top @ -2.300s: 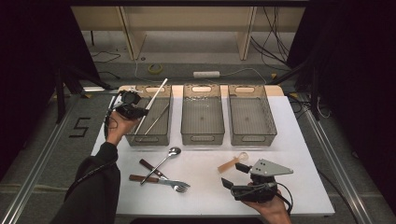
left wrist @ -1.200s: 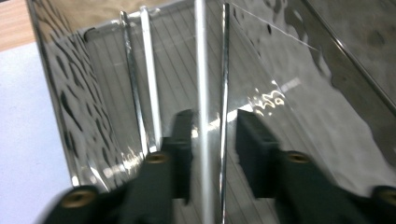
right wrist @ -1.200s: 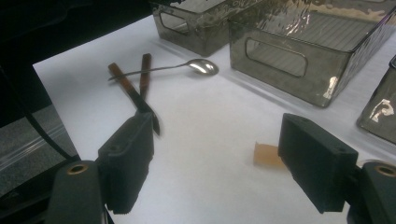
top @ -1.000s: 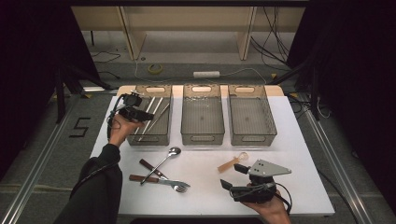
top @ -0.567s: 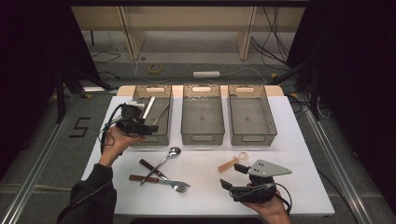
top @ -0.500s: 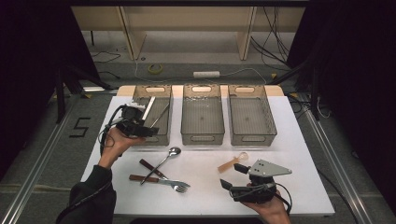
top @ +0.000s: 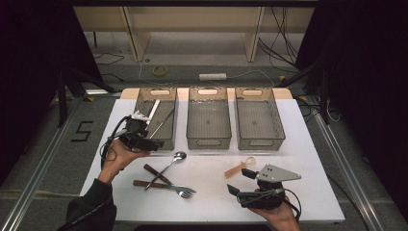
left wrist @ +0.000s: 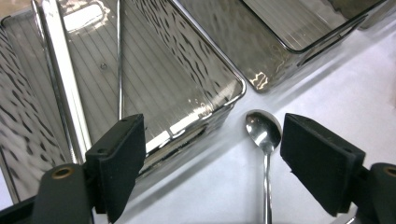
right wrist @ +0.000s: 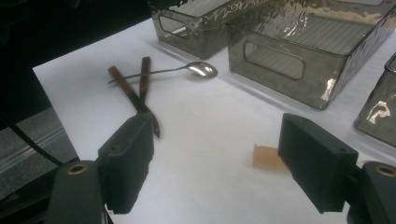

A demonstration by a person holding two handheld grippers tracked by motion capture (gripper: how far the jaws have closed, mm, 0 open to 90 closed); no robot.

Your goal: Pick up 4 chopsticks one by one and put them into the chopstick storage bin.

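Left tool (top: 153,143) held above near end of left bin (top: 144,103), jaws spread wide, having just been opening, nothing between them. In left gripper view, pads apart w/ bin's near corner and bowl of metal spoon (left wrist: 264,131) showing in the gap, neither touched. Two long metal utensils (top: 162,121) lying inside left bin, leaning lengthwise along its floor and wall.

Metal spoon on white counter (top: 312,144) just in front of left bin, bowl toward bins, handle running down-left across two wooden-handled pieces (top: 150,176). Fork (top: 184,192) among that crossed pile, tines pointing right. Small wooden spoon (top: 239,166) lying apart to the right, near right tool.

Right tool (top: 239,182) low over counter at near right edge, jaws spread, nothing gripped; in right gripper view, tan end of wooden spoon (right wrist: 265,157) showing just beside right pad, not pinched. Middle bin (top: 208,142) and right bin (top: 262,142) standing side by side w/ left bin along far part of counter.
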